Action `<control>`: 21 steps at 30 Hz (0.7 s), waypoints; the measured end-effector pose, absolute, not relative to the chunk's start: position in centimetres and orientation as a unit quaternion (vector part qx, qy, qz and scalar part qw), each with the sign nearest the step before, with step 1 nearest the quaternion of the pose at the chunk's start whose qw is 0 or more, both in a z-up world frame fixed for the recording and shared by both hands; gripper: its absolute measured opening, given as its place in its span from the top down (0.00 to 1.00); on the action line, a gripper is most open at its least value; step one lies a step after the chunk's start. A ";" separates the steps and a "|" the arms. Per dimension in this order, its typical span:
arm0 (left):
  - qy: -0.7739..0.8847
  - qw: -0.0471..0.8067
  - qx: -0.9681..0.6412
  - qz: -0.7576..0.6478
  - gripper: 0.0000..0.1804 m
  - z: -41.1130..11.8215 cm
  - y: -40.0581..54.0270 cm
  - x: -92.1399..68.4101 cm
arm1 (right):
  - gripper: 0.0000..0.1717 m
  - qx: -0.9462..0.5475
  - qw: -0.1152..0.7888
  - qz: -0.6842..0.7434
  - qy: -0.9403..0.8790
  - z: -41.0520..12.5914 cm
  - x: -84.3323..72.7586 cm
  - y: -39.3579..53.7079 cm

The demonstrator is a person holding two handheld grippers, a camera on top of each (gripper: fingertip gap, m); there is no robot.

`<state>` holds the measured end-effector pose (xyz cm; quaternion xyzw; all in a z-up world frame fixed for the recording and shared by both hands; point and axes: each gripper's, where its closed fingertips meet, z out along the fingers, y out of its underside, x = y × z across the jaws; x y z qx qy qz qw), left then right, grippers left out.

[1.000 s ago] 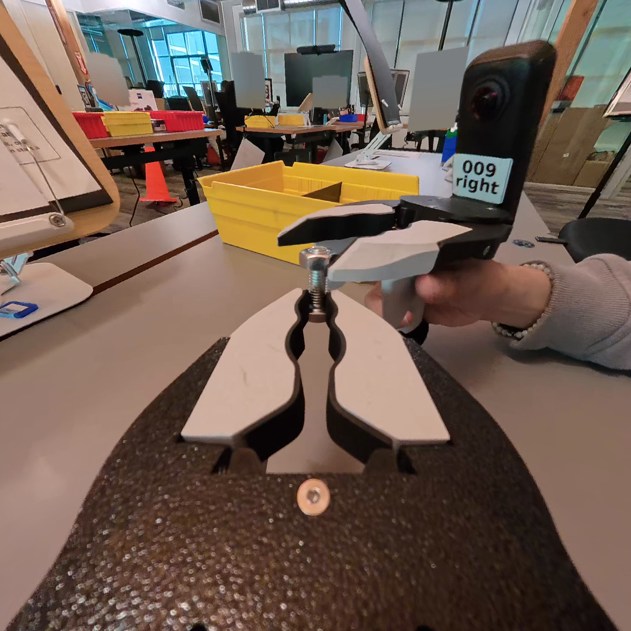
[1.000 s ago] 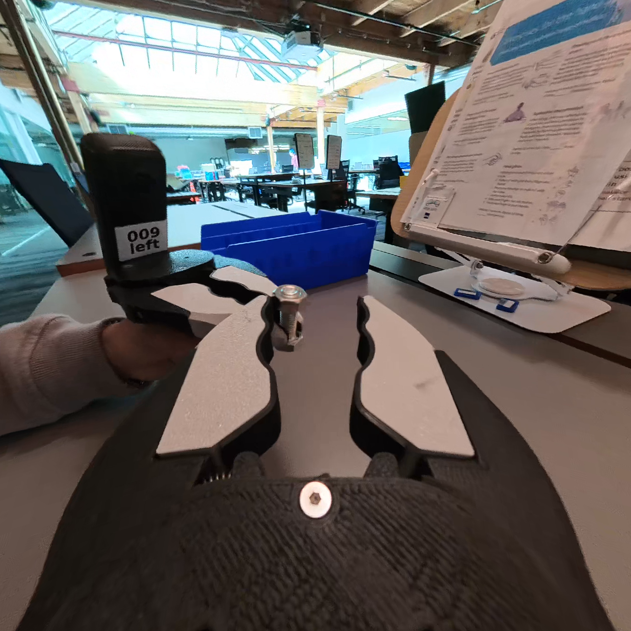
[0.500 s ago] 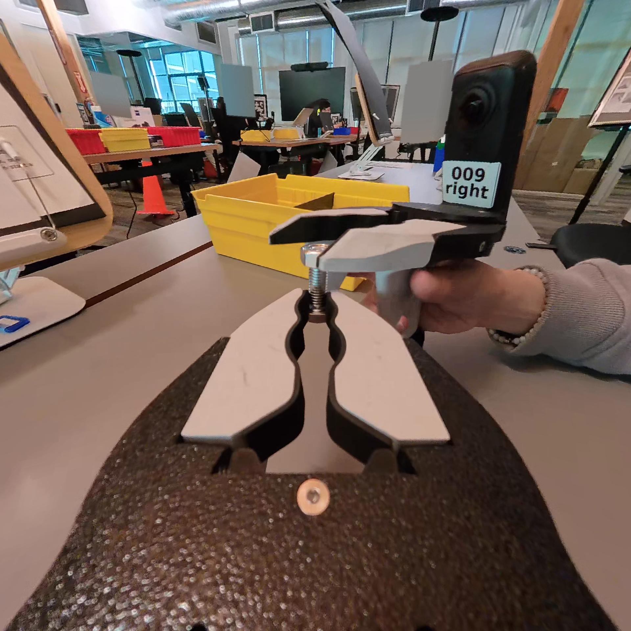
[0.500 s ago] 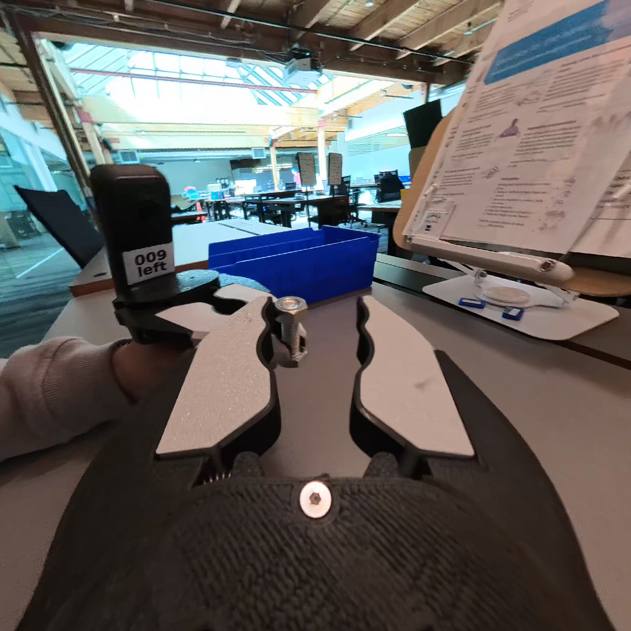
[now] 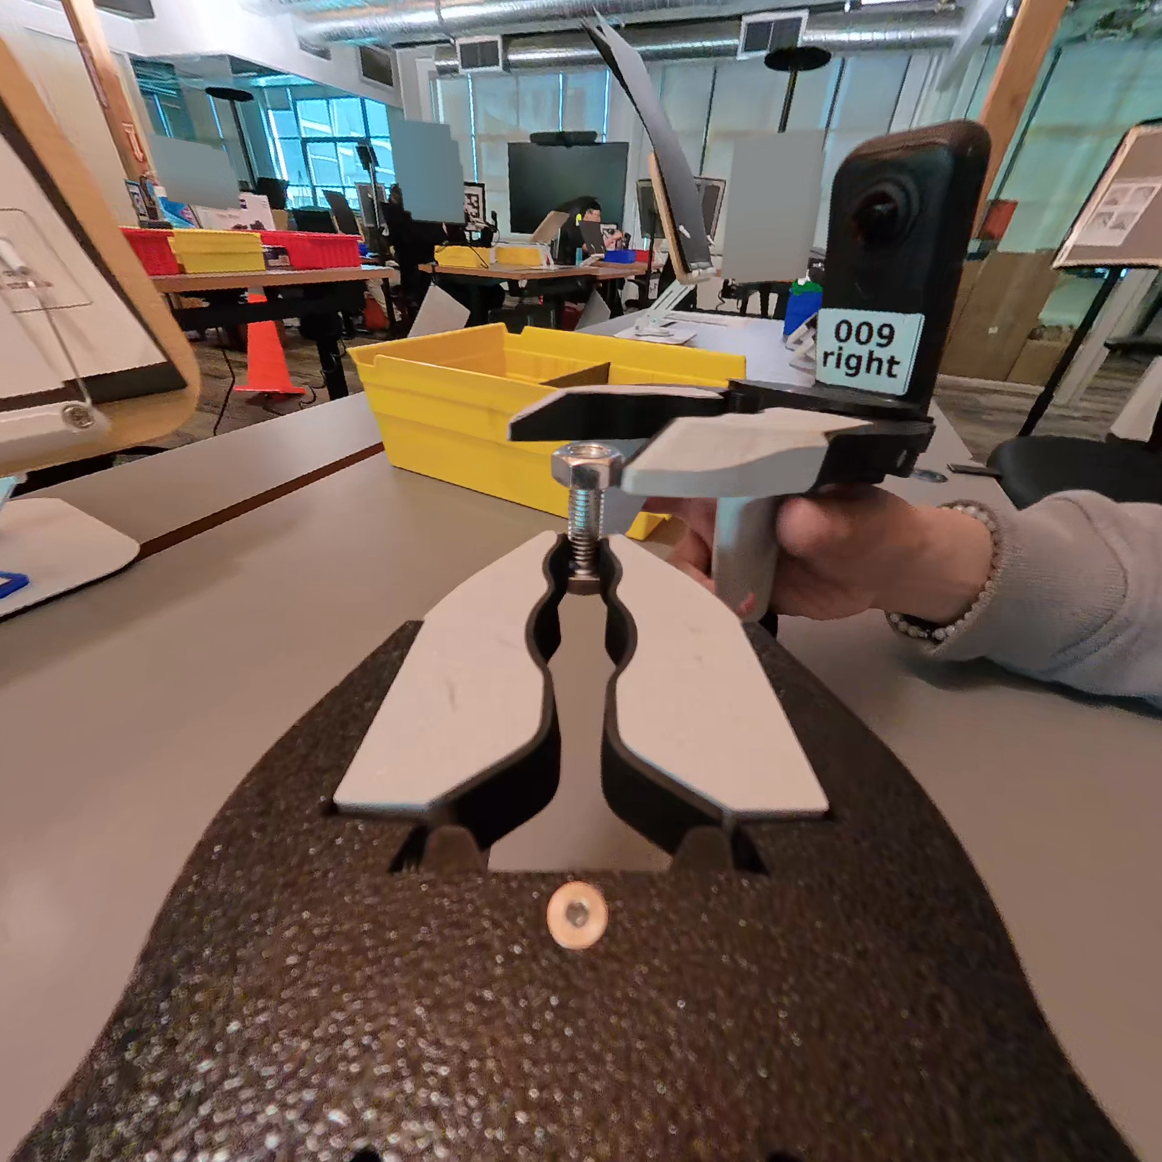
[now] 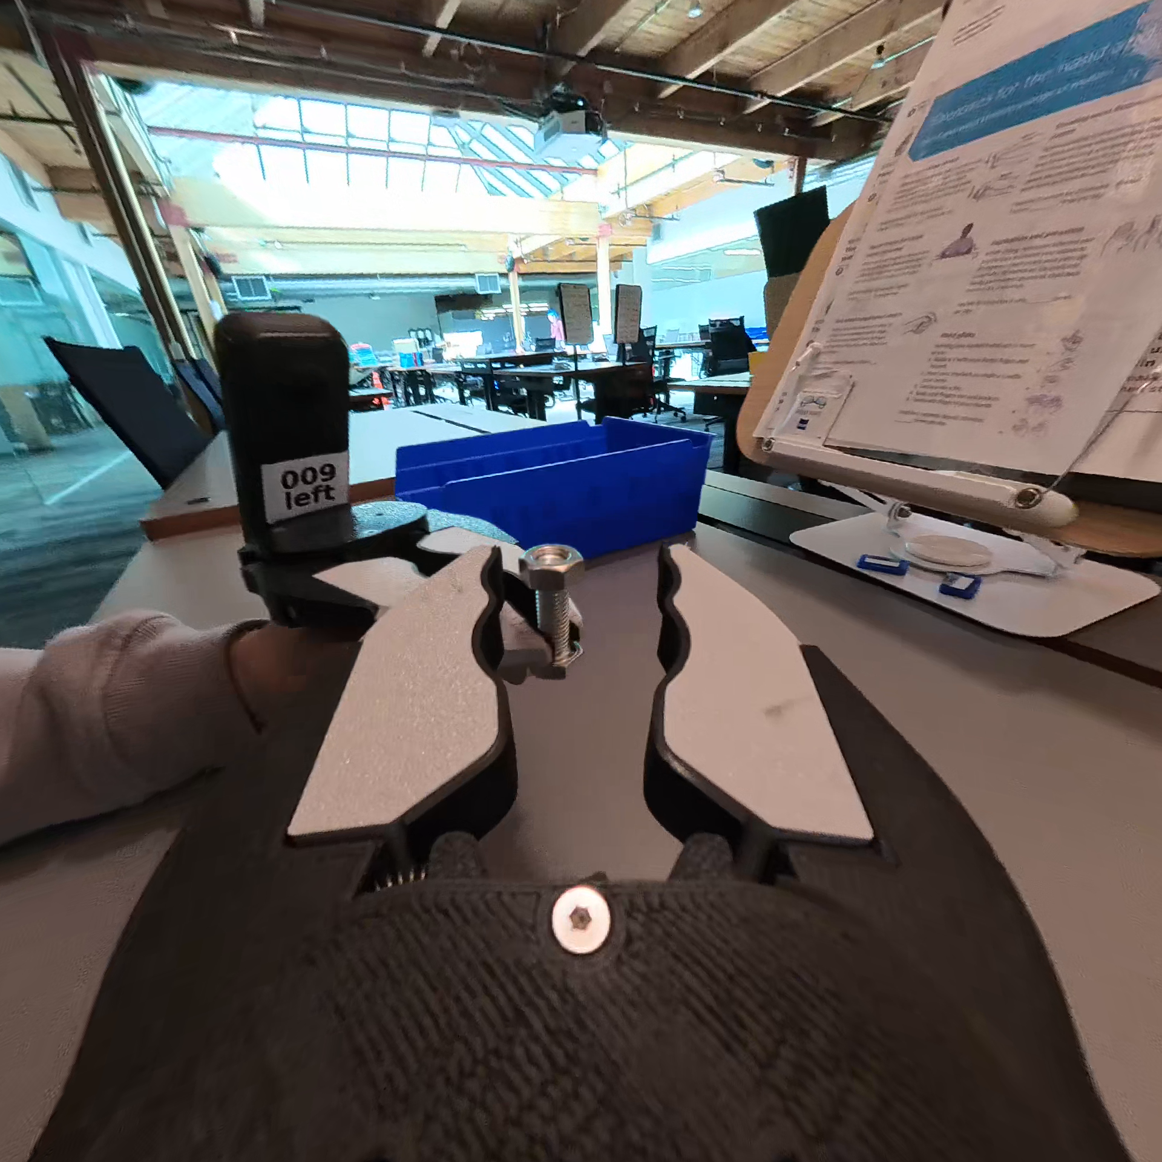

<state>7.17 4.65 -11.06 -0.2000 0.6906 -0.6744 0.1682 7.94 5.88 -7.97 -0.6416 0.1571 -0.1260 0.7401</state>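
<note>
My left gripper (image 5: 583, 559) is shut on the lower end of a silver bolt (image 5: 585, 522) and holds it upright above the grey table (image 5: 251, 597). A hex nut (image 5: 586, 462) sits at the bolt's top. My right gripper (image 6: 578, 585) is open, level with the nut (image 6: 552, 566), which stands between its fingers, nearer the left one (image 6: 440, 629). No pad presses on it. In the left wrist view the right gripper (image 5: 603, 440) comes in from the right, held by a hand (image 5: 849, 553). The left gripper (image 6: 541, 654) shows in the right wrist view, gripping the bolt (image 6: 553, 622).
A yellow bin (image 5: 503, 402) stands behind the bolt in the left wrist view. A blue bin (image 6: 553, 484) stands ahead in the right wrist view. A document stand (image 6: 943, 314) with a white base (image 6: 1006, 591) is at the right. Left and right tips are no more than a few centimetres apart.
The right gripper has shifted a little, so the nut stands farther in between its open fingers. The left gripper still grips the bolt upright. Neither jaw has opened or shut.
</note>
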 end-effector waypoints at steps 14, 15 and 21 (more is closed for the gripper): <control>0.678 0.178 -0.220 -0.679 0.95 -10.9 5.6 7.9 | 0.72 -0.631 0.751 -0.095 0.167 -7.9 8.2 5.5; 0.681 0.180 -0.216 -0.676 0.95 -11.1 5.3 7.8 | 0.73 -0.635 0.749 -0.100 0.161 -7.9 8.0 5.7; 0.678 0.186 -0.218 -0.677 0.95 -11.0 5.3 7.9 | 0.74 -0.634 0.743 -0.104 0.186 -8.3 9.0 5.0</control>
